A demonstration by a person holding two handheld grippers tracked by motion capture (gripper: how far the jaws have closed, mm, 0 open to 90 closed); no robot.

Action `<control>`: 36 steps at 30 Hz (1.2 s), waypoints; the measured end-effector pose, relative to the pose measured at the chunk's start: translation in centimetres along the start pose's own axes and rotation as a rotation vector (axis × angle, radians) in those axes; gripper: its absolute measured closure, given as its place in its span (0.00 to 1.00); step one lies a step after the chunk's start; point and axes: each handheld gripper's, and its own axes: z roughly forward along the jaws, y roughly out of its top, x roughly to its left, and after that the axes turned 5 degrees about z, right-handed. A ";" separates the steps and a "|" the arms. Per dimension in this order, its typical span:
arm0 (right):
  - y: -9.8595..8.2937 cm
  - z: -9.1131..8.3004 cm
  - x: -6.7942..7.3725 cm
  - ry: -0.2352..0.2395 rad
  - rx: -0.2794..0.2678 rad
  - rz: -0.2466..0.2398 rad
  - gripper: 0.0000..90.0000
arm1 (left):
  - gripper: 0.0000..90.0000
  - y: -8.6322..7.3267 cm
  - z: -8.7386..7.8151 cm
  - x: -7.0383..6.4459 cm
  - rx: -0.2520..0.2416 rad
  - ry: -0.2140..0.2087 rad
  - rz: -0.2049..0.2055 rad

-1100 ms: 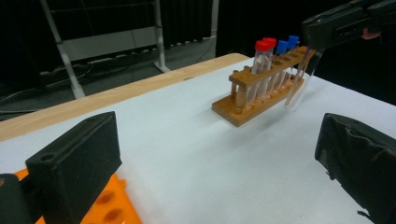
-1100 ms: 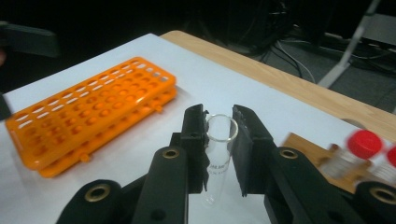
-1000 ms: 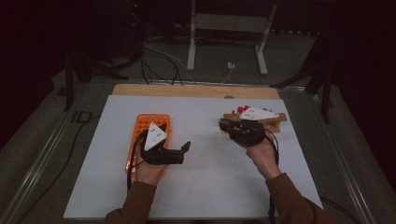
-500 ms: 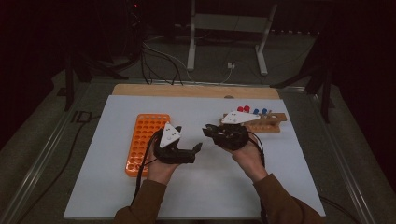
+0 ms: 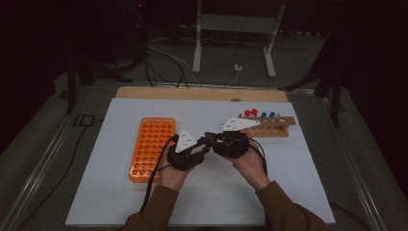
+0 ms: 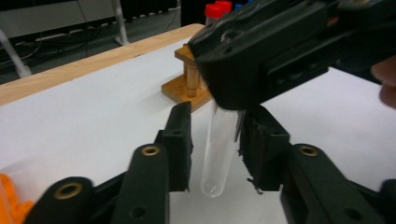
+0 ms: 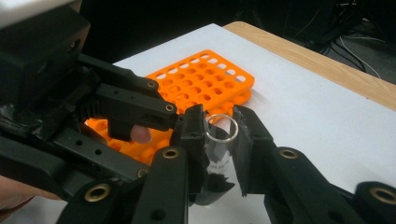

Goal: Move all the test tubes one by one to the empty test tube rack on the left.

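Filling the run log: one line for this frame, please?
phase: tube handover mid-table | right gripper: shut on clear test tube | left gripper: open, jaws either side of the tube | orange rack: empty | wooden rack: capped tubes

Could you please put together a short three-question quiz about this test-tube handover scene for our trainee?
1. True or false: the right gripper grips the clear, uncapped glass test tube near its open top.
2. The left gripper's jaws stand: A) clamped on the tube, B) open on either side of it, C) inside the orange plastic rack.
3. What colours are the caps standing in the wooden tube stand?

Key: 1 true; 2 B; 3 red and blue.
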 end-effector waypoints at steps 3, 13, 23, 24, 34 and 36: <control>0.0 0.0 0.0 -0.001 0.003 0.000 0.85 | 0.83 0.0 0.0 0.0 0.002 -0.017 -0.003; -0.1 -1.3 -0.8 0.033 -0.070 0.037 0.44 | 0.85 -0.2 -0.3 0.4 0.016 0.011 -0.014; -1.7 -3.1 -2.3 -0.085 -0.106 0.044 0.16 | 0.85 -0.7 -1.3 1.5 0.005 0.040 -0.033; -1.9 -3.3 -2.5 -0.090 -0.109 0.043 0.15 | 0.85 -0.7 -1.4 1.6 0.006 0.043 -0.033; -4.1 -5.3 -3.6 -0.168 -0.141 0.043 0.02 | 0.85 -0.8 -2.3 2.7 -0.008 0.089 -0.046; -4.7 -5.8 -3.9 -0.178 -0.146 0.054 0.02 | 0.85 -0.9 -2.5 3.1 -0.010 0.097 -0.047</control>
